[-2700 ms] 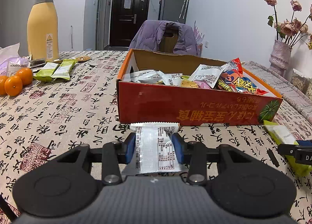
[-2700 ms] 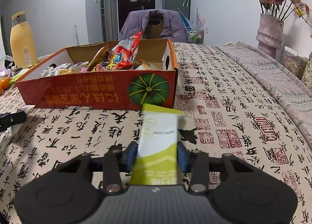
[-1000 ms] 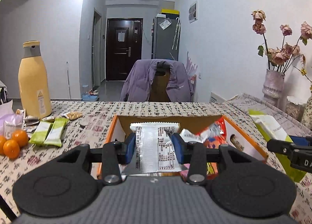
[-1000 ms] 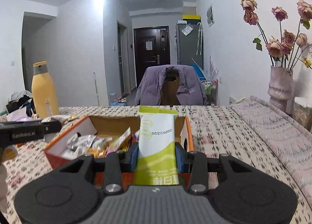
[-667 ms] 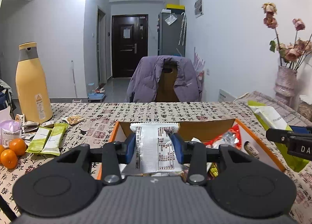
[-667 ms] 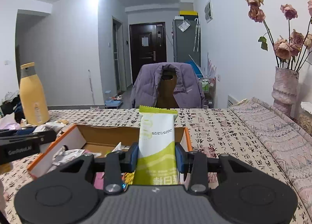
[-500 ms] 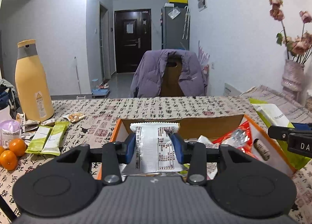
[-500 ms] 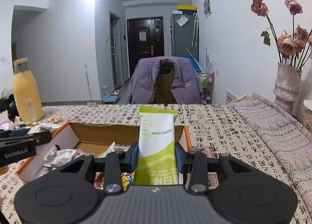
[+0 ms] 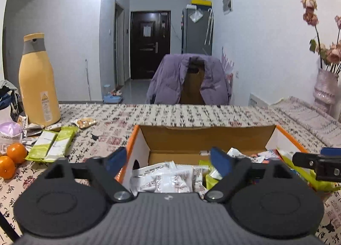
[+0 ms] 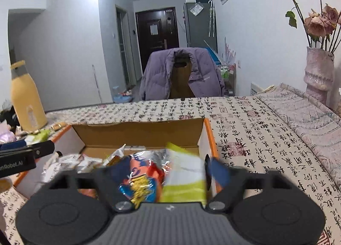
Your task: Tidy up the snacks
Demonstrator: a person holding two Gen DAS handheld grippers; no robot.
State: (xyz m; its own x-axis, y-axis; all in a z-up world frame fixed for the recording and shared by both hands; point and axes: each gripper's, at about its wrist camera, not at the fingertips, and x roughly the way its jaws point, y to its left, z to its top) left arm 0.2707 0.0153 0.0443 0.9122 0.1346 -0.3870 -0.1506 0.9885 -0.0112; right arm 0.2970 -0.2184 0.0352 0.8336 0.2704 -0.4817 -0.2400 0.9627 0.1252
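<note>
table (image 9: 191, 117) with calligraphy cloth | cardboard box (image 9: 204, 138) at 12 o'clock of both claws | left gripper (image 9: 168, 157) jaws just spread wide, white packet (image 9: 162, 177) loose in box beneath | right gripper (image 10: 162, 170) jaws just spread, green-and-white packet (image 10: 185, 177) loose between, blurred, over box's 3 o'clock end
</note>
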